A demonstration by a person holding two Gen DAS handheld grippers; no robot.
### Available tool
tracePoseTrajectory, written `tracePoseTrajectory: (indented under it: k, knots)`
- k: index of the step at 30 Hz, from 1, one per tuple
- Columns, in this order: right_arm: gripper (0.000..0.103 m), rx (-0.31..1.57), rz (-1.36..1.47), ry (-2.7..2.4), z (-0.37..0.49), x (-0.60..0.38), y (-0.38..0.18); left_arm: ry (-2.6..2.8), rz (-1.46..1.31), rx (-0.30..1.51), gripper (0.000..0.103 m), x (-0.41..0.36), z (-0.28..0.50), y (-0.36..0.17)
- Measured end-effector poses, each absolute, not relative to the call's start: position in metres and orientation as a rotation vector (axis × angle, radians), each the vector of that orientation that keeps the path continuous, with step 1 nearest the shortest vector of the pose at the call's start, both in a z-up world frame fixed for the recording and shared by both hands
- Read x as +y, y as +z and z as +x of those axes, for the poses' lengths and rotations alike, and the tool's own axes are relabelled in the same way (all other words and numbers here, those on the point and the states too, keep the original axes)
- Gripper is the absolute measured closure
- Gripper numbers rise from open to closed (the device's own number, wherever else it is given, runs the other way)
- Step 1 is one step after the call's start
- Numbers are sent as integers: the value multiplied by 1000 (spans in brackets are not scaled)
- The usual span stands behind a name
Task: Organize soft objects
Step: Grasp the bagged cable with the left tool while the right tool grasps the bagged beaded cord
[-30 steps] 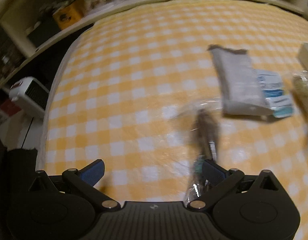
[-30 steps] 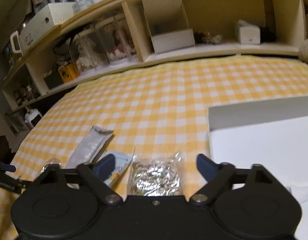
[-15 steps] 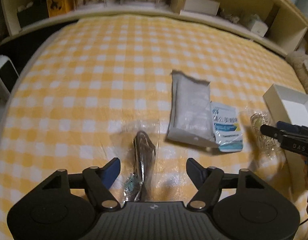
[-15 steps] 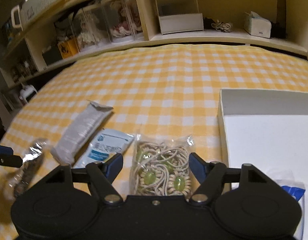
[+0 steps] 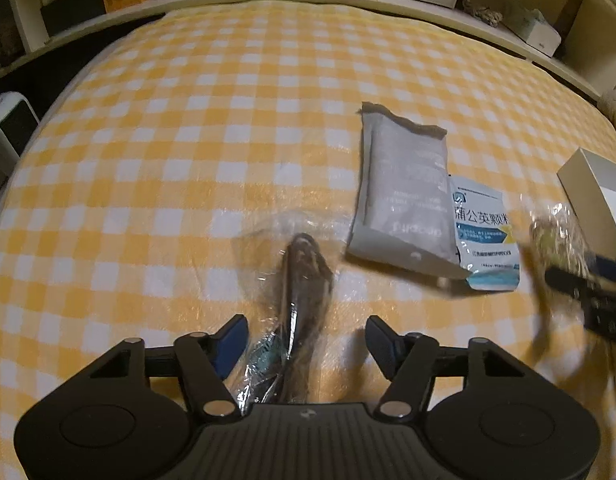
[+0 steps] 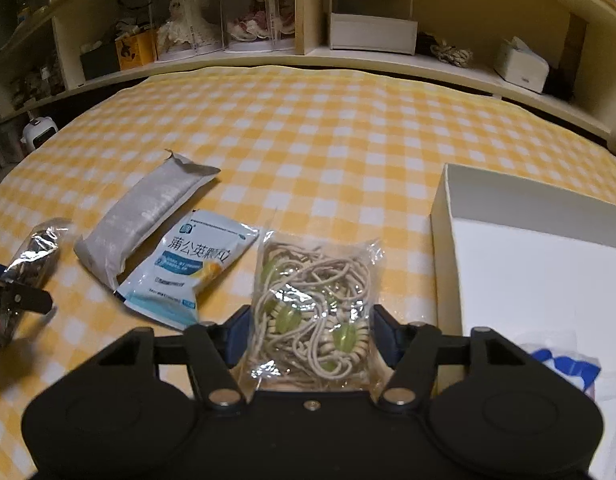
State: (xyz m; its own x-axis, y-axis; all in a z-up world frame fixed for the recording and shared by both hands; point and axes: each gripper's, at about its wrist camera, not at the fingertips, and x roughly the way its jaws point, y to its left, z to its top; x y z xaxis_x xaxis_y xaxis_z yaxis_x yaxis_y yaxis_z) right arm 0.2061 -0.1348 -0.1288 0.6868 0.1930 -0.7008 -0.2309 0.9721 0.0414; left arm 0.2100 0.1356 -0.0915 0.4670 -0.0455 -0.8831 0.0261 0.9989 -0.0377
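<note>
A clear bag with a dark bundle (image 5: 304, 272) lies on the yellow checked cloth. It runs between the fingers of my left gripper (image 5: 306, 332), whose jaws are closing; the right pad still stands clear of it. A clear bag of beige cord and green beads (image 6: 312, 300) lies between the fingers of my right gripper (image 6: 311, 320). Those jaws are closing too, with the pads at the bag's side edges and the bag flat and unsqueezed. A grey pouch (image 5: 404, 192) and a blue-white sachet (image 6: 192, 264) lie between the two bags.
An open white box (image 6: 528, 248) sits to the right of the cord bag, with a blue-white packet (image 6: 564, 364) inside. Shelves (image 6: 348, 52) with boxes and dolls line the far edge of the cloth. A small white heater (image 5: 8, 128) stands beyond the left edge.
Both grippers have sunk toward the cloth and narrowed their jaws. Each bag now lies centred between its gripper's fingers, and both views have rolled to level.
</note>
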Motion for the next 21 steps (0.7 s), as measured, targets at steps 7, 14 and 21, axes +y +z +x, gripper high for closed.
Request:
tracePoseTrajectory:
  k: [7,14,21]
  knots:
    - [46,817,-84,298,183,-123,-130,-59,40,1055,47,107,213,-102]
    - [45,869,-16,372,156,-125,-124,-98,99,1088,51,87,202,-103]
    - [29,882,20,352,163,-128,-131,-126,122,1091,65,68,202,-112]
